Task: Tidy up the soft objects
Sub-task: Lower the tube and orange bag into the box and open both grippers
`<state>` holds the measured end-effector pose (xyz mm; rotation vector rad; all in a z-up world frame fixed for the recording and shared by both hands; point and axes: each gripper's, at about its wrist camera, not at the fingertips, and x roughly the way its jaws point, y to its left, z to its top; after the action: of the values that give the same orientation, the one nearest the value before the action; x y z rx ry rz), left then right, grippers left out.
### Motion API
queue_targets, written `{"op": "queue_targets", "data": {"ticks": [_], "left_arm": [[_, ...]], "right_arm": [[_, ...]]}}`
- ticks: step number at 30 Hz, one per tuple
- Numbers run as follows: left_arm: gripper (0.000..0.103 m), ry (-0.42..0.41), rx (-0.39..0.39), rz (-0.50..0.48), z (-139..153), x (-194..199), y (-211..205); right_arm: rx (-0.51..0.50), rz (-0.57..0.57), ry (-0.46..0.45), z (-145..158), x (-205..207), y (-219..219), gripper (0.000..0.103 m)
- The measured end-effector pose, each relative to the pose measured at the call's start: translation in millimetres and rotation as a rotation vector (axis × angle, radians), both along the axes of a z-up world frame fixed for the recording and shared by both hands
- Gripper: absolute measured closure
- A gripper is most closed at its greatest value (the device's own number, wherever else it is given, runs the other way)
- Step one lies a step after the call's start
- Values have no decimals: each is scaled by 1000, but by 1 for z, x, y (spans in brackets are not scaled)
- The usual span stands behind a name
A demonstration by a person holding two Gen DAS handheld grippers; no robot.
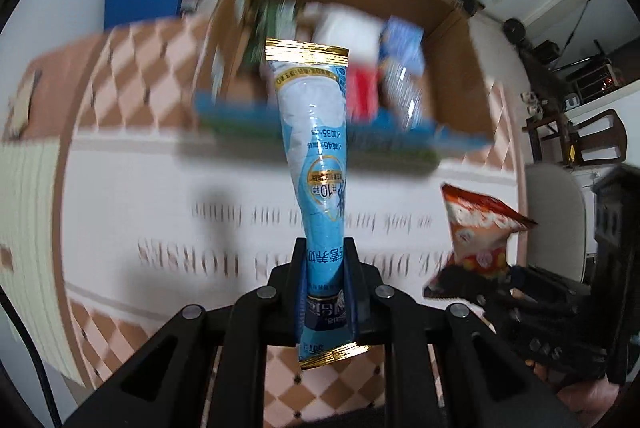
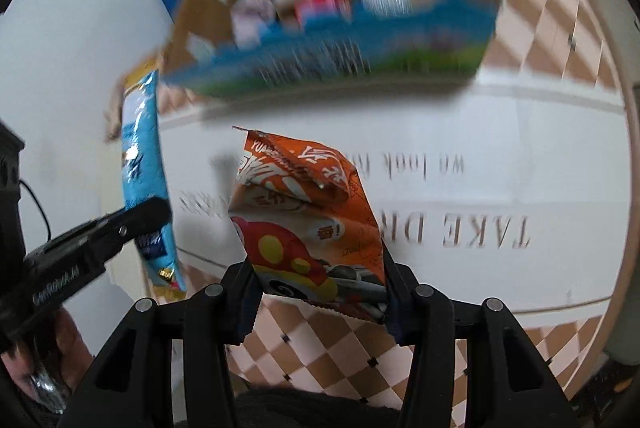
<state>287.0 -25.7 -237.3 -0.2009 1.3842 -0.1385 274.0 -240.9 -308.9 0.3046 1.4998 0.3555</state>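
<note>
Left claw (image 1: 326,292) clamps blue sachet (image 1: 316,148), right claw (image 2: 320,292) orange packet (image 2: 316,212); box (image 1: 452,28) contents blurred.

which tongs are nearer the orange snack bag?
Right. The right tongs grip the orange snack bag; the left tongs, beside it, grip the blue packet.

The cardboard box (image 1: 448,28) and the packets inside it (image 1: 360,68) are smeared by motion blur, so none of them can be told apart by kind or label. The lettering on the table mat (image 1: 120,188) is blurred and partly covered by the blue stick pouch (image 1: 316,156) and the orange snack bag (image 2: 312,220). The right gripper (image 1: 500,292) is half hidden behind that bag in the left view. A hand (image 2: 60,344) is cut off at the frame's edge.
</note>
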Motion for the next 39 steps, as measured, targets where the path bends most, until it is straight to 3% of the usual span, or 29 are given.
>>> {"op": "queue_targets", "data": {"ticks": [3,7,12,17,26,28,30,33,35,39], "left_arm": [[90,-40,31,-10,14,39,5],[90,-56,81,-13,16,85,14],[90,1,91,31,-11,135,31],[90,56,155,37,-37,169,38],[89,156,252,18,-89,201,38],[86,194,263,32,-102,204,43],[73,261,241,60,-114,205,51],[64,261,242,56,-120,205,55],[59,251,224,50,-119,204,55],[46,230,206,47,-112,200,53]], "right_arm": [[2,-11,-80,38,20,-11,51],[-46,-35,-154,65,55,-22,51],[-103,-70,-177,73,99,-7,51],[-162,-88,-145,55,137,-7,51],[-251,-121,-28,-14,191,-3,51],[-266,-123,-16,-21,195,-2,51],[-291,-117,8,-30,200,-1,50],[-325,-115,51,-43,204,1,41],[-299,-126,63,-46,204,2,20],[-315,-115,49,-45,205,10,11]]}}
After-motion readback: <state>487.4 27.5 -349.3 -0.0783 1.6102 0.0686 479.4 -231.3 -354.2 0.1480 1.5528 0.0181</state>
